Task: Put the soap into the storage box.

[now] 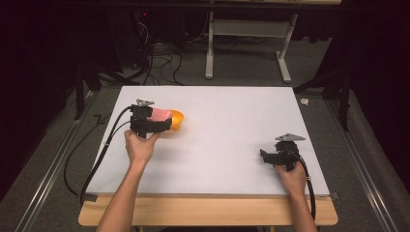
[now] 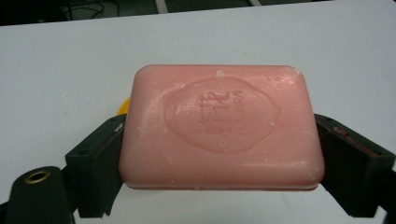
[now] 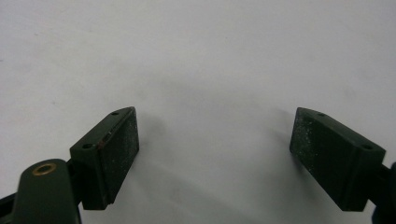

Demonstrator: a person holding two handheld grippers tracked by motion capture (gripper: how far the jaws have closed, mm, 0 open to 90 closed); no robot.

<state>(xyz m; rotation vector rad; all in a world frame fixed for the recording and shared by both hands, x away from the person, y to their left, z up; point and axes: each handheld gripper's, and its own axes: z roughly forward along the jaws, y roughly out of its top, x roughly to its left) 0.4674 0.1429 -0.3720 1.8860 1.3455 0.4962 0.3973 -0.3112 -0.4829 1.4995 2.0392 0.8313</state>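
A pink bar of soap (image 2: 219,126) with a stamped oval emblem is clamped flat between the two jaws of my left gripper (image 1: 164,122). In the high view the soap (image 1: 160,114) hangs over an orange dish (image 1: 177,119) on the left part of the white table; a sliver of the orange dish (image 2: 123,106) peeks out under the bar's left edge. My right gripper (image 1: 265,155) rests low over the table's right side, jaws wide apart, with bare white surface between its fingers (image 3: 114,149).
The white table top (image 1: 222,135) has a wooden front edge (image 1: 208,212). Black cables trail off the left side to the floor. A grey table frame (image 1: 246,43) stands beyond the far edge.
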